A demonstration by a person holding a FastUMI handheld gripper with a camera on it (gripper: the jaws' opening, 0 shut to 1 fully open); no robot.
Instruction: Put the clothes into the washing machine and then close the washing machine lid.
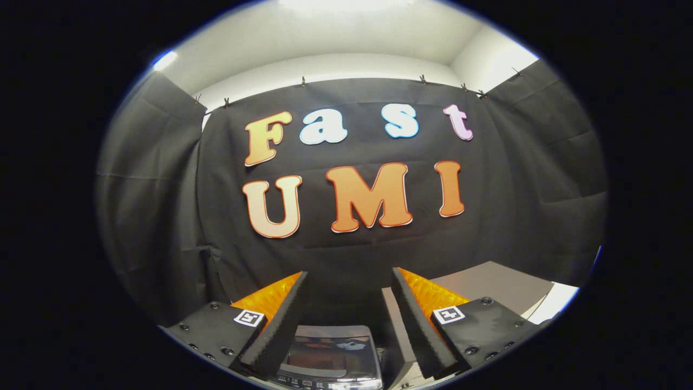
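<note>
Between the two fingers, low in the gripper view, sits the washing machine (330, 355), seen from above: a small top-loading unit with a dark, glossy lid lying flat over the top and a strip of controls along its near edge. Lid appears down; reflections on its surface make the inside unreadable. Clothes cannot be made out here.

Gripper (349, 281): jaws released, spread wide apart, nothing between them. Both fingers (281, 319) point level toward the black cloth wall (352, 254), tips well above the machine and not touching it.

Right of the machine, beyond the right finger, a pale table (498, 284) runs back to the cloth. Above the cloth, white wall and ceiling (346, 38) with a bright light strip.
</note>
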